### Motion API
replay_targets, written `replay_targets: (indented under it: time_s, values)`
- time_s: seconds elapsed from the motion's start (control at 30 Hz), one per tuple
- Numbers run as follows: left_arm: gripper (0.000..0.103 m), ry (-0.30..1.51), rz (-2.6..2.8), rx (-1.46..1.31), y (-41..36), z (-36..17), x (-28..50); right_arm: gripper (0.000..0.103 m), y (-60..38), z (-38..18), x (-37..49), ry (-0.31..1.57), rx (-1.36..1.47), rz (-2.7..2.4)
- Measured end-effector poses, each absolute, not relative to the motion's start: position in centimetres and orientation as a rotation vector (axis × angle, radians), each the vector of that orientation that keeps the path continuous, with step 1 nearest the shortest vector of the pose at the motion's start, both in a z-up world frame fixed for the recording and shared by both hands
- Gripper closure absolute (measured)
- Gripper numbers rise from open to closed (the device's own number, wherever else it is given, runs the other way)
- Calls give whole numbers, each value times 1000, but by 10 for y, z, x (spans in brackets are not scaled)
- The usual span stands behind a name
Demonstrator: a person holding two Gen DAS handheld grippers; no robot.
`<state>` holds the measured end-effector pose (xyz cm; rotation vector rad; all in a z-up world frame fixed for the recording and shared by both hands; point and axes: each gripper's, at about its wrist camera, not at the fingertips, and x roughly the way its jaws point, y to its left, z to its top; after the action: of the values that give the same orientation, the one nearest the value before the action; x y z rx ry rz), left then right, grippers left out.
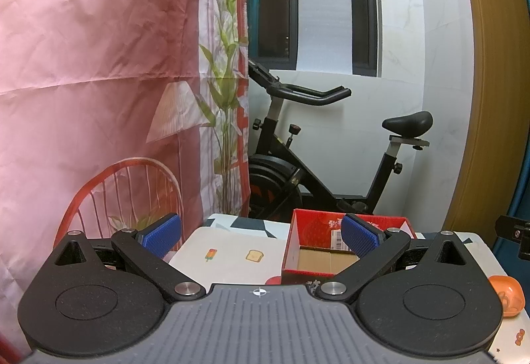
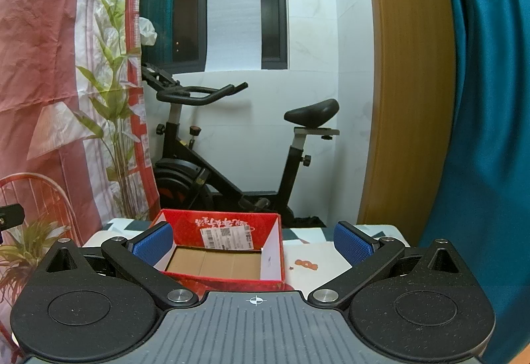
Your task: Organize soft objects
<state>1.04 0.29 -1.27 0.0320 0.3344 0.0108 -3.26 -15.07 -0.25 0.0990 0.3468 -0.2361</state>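
A red cardboard box (image 1: 318,228) (image 2: 228,225) with a bare brown floor and a white shipping label stands open on the table. My left gripper (image 1: 261,236) is open, blue pads spread wide, nothing between them; the box lies ahead to its right. My right gripper (image 2: 253,243) is also open and holds nothing, with the box just ahead between its fingers' line. An orange soft object (image 1: 506,294) lies on the table at the far right of the left wrist view. No other soft object shows.
The table wears a white patterned cloth (image 1: 232,251) (image 2: 318,251). Behind it stands a black exercise bike (image 1: 298,165) (image 2: 232,158). A pink printed curtain (image 1: 99,66) hangs left; a wooden door frame (image 2: 407,82) and teal curtain (image 2: 490,99) stand right.
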Motion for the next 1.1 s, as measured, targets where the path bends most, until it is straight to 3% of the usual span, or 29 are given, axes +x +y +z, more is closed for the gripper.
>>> replay_targets:
  time_s: [0.3,0.53,1.1]
  values:
    - [0,297,-4,34,7,-26,13,0,-150,-8,-35,301,113,-182]
    - [0,348,-12,15,16,-62,34,0,-157,-43,-21,279,162,-119]
    - [0,611,-100,-83,46,-155,91,0,-152,-148,40,576,237,-36]
